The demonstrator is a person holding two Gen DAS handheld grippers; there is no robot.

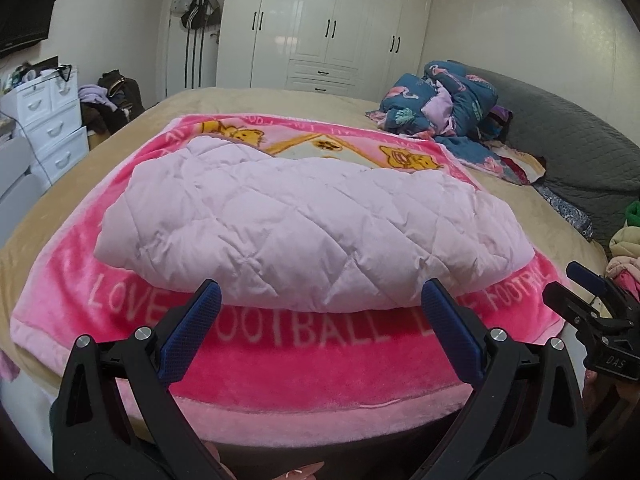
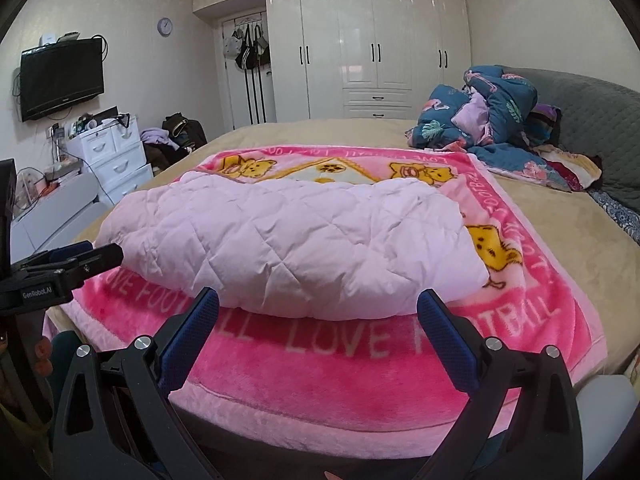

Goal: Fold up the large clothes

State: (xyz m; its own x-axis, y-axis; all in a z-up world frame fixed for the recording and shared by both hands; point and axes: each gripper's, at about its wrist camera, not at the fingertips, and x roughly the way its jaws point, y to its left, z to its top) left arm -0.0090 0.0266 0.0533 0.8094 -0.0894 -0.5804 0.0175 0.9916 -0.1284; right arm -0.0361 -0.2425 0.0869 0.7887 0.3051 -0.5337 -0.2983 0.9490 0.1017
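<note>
Pale pink quilted coat lies bundled on the pink blanket in my left view, with my left gripper spread apart and empty just short of its near edge. My right view shows the right gripper likewise spread and empty; I judge the folding mostly done, perhaps one tidy-up left.

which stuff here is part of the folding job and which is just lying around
Part of the job: pale pink quilted garment, left gripper, right gripper.

Just lying about: pink football blanket, blue flamingo quilt, wall TV, white drawers.
</note>
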